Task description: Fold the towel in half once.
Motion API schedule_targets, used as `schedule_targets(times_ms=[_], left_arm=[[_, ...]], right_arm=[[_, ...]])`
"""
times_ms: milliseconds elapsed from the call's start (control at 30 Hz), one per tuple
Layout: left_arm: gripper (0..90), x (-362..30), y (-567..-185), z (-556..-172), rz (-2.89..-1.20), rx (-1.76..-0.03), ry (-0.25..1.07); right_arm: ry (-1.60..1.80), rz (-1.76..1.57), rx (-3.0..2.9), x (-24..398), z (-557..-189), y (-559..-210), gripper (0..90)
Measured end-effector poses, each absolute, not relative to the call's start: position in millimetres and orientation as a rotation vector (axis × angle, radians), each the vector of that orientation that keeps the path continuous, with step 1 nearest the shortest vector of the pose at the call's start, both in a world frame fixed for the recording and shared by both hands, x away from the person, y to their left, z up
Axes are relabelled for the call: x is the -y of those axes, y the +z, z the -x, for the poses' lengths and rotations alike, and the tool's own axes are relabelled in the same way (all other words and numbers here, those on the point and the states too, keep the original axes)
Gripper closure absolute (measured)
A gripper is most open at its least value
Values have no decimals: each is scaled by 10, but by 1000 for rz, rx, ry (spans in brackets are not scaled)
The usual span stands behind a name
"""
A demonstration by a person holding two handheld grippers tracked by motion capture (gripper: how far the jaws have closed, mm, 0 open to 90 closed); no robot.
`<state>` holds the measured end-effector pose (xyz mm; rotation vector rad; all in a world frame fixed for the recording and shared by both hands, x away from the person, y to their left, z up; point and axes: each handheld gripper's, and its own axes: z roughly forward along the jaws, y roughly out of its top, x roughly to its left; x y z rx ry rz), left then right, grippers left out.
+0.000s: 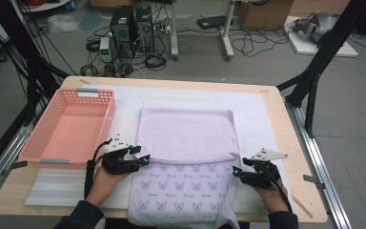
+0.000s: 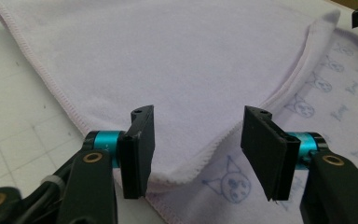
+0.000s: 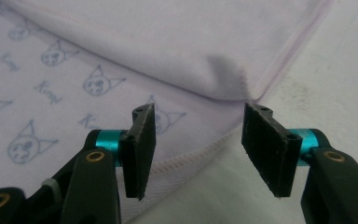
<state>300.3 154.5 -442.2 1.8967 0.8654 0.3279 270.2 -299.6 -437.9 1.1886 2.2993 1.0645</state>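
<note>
Towel (image 1: 187, 157) right of pink basket (image 1: 69, 125), far half already folded over the printed near half, left gripper (image 1: 144, 160) and right gripper (image 1: 237, 171) at the fold's two corners, jaws apart, gripping nothing; further folds and basket drop likely left.

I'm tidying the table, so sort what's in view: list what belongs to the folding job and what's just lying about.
Part of the job:
- lilac towel, far part folded toward the person
- left claw, open at the fold's left corner
- right claw, open at its right corner
- white mat under the towel

Lying about:
- pink basket
- computer towers on the floor
- cardboard box
</note>
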Motion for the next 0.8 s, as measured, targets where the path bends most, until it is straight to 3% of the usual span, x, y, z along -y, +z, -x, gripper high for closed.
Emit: schedule_targets(times_ms=[233,467,633,800], left_arm=[[624,-1443,-4496,-2969,-1993,-835,337],[709,-1428,-4497,-2970,-2012,-842,355],[856,-1423,-4493,-2959,-2019,-830,365],[860,-1473,-4466,-2947,-1969,-836,343]], right_arm=[[819,-1182,-2341,2946,-2632,-4358,458],[599,-1201,-2329,3210,-2532,-4271,482],[939,-1238,-2221,3313,-2544,-4209,470],[1144,-1193,-2137,3146,-2711,-4229,485]])
